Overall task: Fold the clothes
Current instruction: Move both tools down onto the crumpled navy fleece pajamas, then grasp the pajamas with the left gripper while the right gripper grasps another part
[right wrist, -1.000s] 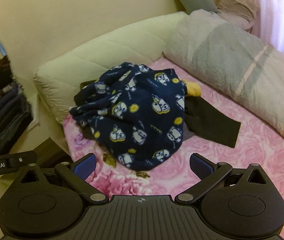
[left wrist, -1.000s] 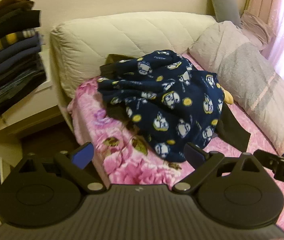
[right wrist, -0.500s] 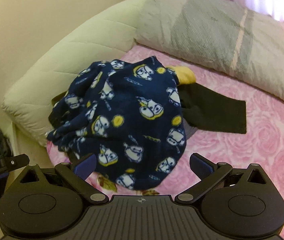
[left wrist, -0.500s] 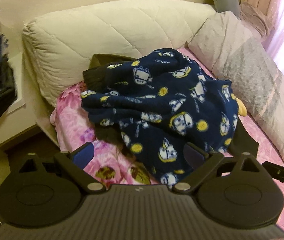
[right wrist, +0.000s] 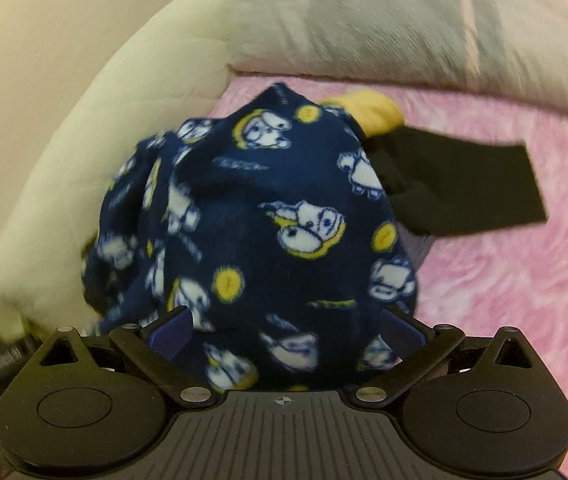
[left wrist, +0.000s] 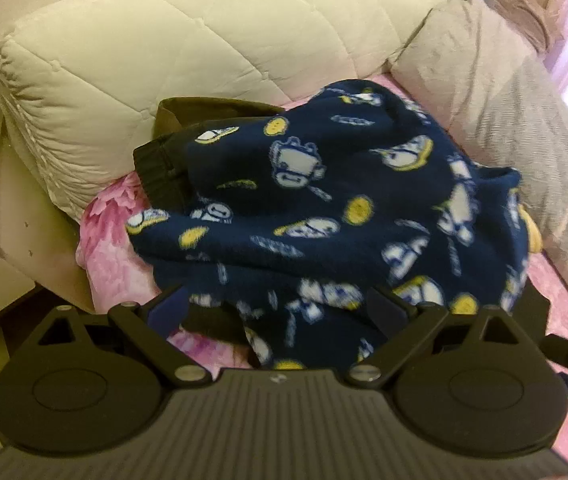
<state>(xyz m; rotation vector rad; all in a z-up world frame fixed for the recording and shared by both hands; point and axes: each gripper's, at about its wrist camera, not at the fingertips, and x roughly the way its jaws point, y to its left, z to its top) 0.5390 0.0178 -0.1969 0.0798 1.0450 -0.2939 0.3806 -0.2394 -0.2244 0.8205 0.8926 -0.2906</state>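
1. Navy fleece garment (left wrist: 323,208) (right wrist: 260,232): printed with white and yellow cartoon figures, it lies crumpled in a heap on the pink floral bed sheet (left wrist: 112,256) (right wrist: 523,280).
2. Black garment (right wrist: 463,188): lies flat on the sheet, partly under the heap. A dark ribbed cuff (left wrist: 160,172) protrudes on the side toward the cream quilted cushion (left wrist: 188,44).
3. Yellow item (right wrist: 367,112): shows at the far edge of the heap; what it is cannot be told.
4. Left tool (left wrist: 276,308): released, fingers spread wide over the near edge of the fleece, gripping nothing.
5. Right tool (right wrist: 285,324): released, fingers spread, close above the heap.
6. Grey pillow (left wrist: 515,120): borders the sheet's far side.
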